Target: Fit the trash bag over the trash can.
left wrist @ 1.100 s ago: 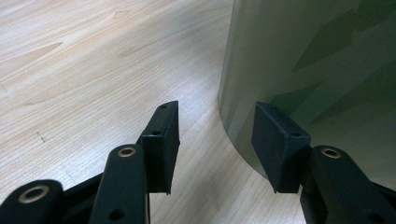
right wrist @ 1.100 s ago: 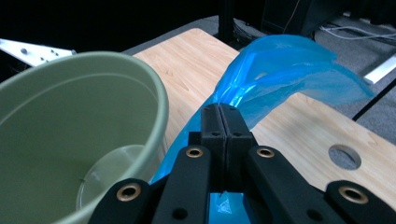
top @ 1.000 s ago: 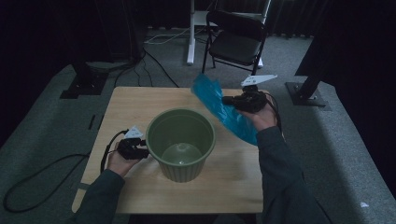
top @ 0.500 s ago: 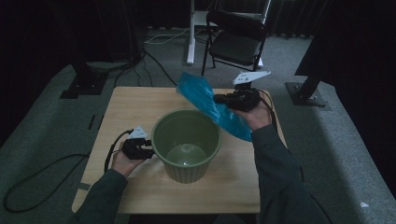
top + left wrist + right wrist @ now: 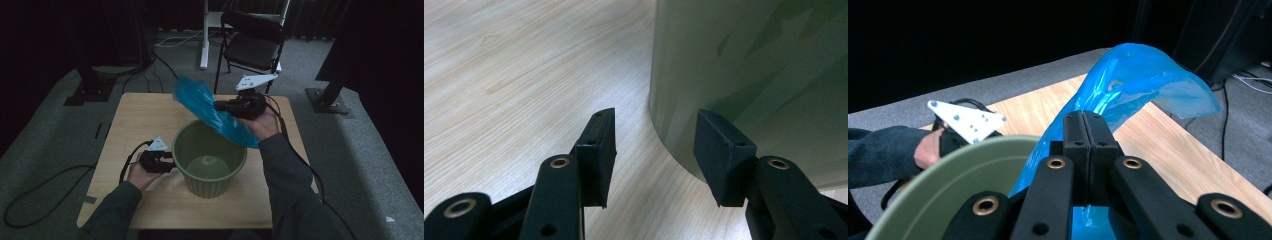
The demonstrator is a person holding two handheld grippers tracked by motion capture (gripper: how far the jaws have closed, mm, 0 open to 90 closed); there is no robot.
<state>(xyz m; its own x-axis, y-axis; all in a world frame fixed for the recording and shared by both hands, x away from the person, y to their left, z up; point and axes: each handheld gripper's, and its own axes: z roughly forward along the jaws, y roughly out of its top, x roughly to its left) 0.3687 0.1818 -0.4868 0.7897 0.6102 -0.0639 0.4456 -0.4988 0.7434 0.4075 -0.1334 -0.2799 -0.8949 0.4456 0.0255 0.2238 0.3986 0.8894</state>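
A green plastic bin point(image 5: 210, 161) stands upright in the middle of the wooden table point(image 5: 140, 116). My right gripper point(image 5: 220, 106) is shut on a crumpled blue plastic bag point(image 5: 207, 111), held above the bin's far rim. In the right gripper view the closed jaws point(image 5: 1087, 131) pinch the bag point(image 5: 1140, 80), which arches up past them over the bin's rim point(image 5: 973, 172). My left gripper point(image 5: 169, 163) lies low at the bin's left side, open. In the left gripper view its jaws point(image 5: 654, 150) stand apart with the bin's wall point(image 5: 749, 65) just beyond the right one.
A black folding chair point(image 5: 252, 42) stands on the grey carpet behind the table. Dark stand bases sit at the left point(image 5: 87, 90) and right point(image 5: 327, 100). A black cable point(image 5: 45, 185) loops on the floor at the left. The other hand's grey plate point(image 5: 968, 122) shows beyond the bin.
My right gripper has carried the blue bag left and upward, from the bin's right side to above its far rim. The bin and my left gripper have shifted slightly right.
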